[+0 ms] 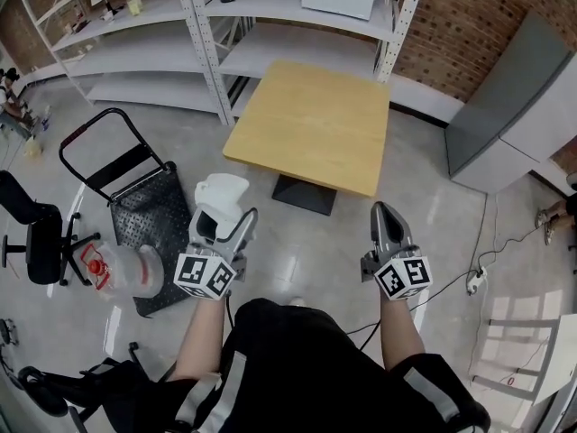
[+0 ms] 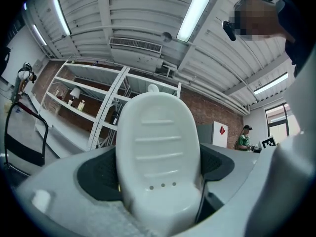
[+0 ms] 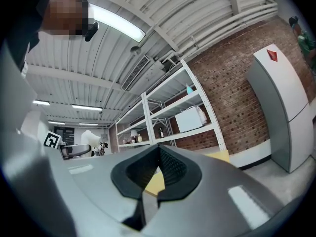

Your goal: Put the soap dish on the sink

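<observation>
Soap dish [image 2: 158, 157], white, ridged (three holes)

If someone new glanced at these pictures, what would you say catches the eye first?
The white soap dish stands out first: it is clamped in the left gripper and fills most of the left gripper view. Just ahead is a light wooden table in front of white metal shelving. The right gripper is shut and empty.

Black clothing [image 1: 297, 350], seemingly grey-striped; grey grippers [image 1: 225, 216] [image 1: 386, 208] carry marker cubes [image 1: 206, 276] [image 1: 403, 276].
</observation>
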